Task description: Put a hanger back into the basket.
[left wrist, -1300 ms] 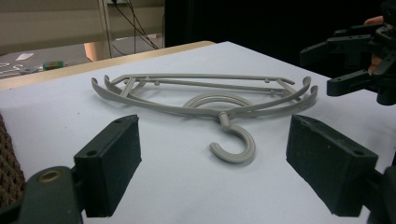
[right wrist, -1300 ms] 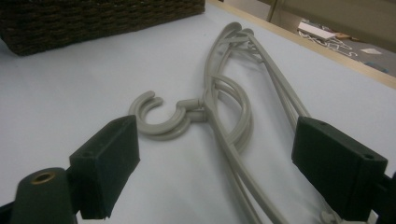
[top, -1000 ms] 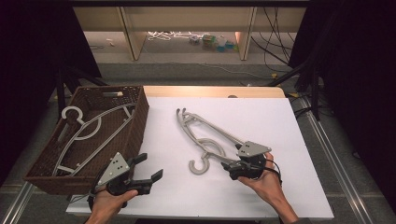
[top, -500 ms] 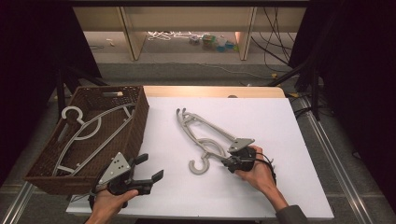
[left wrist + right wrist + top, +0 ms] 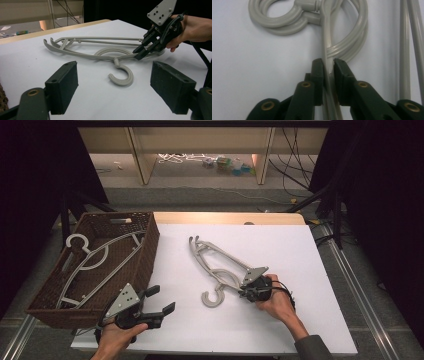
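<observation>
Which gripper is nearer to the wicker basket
Left. The left gripper hovers beside the wicker basket; the right gripper is across the table, shut on a hanger.

Right hand-held gripper (image 5: pixel 246 292) clamped; left hand-held gripper (image 5: pixel 159 301) hovers (jaws apart)

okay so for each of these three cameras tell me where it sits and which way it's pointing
High view: fixed above the person's side, looking forward and down on the table; shows both hands, the left tool, the right tool, the basket.
Left gripper view: rides the left tool, low over the table, facing the hangers; its own jaws stand apart.
Right gripper view: rides the right tool, looking down its jaws, closed on a hanger arm.
Shared: all three show the hangers; the left gripper view also shows the right tool.
</observation>
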